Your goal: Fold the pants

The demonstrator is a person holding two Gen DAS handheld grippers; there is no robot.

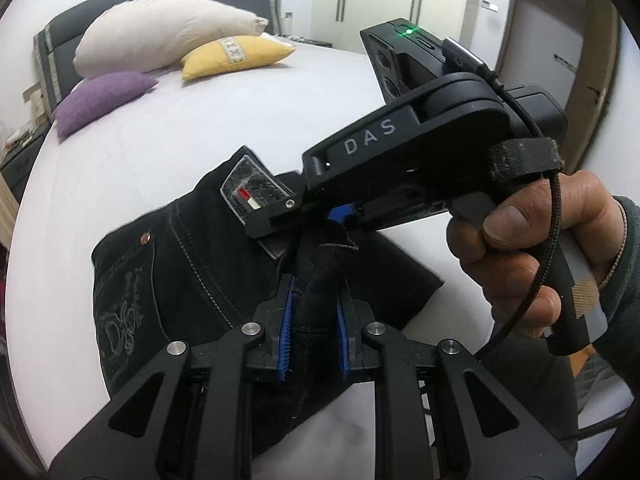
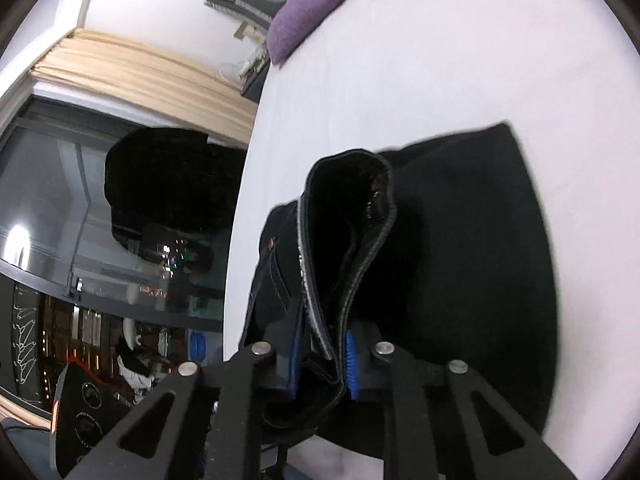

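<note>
Matt black denim pants (image 1: 168,280), smooth white sheet (image 1: 180,128) — ribbed blue pads (image 1: 285,344)

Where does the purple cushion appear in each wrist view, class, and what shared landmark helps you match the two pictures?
Left wrist: purple cushion at upper left, on the bed.
Right wrist: purple cushion at top centre, near the bed's edge.
Shared landmark: the black pants, held by both grippers.

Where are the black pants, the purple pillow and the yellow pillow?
pants (image 1: 168,280): left wrist view, on the embroidered back pocket side.
purple pillow (image 1: 100,100): left wrist view, middle of its top face.
yellow pillow (image 1: 236,56): left wrist view, middle of its front.
</note>
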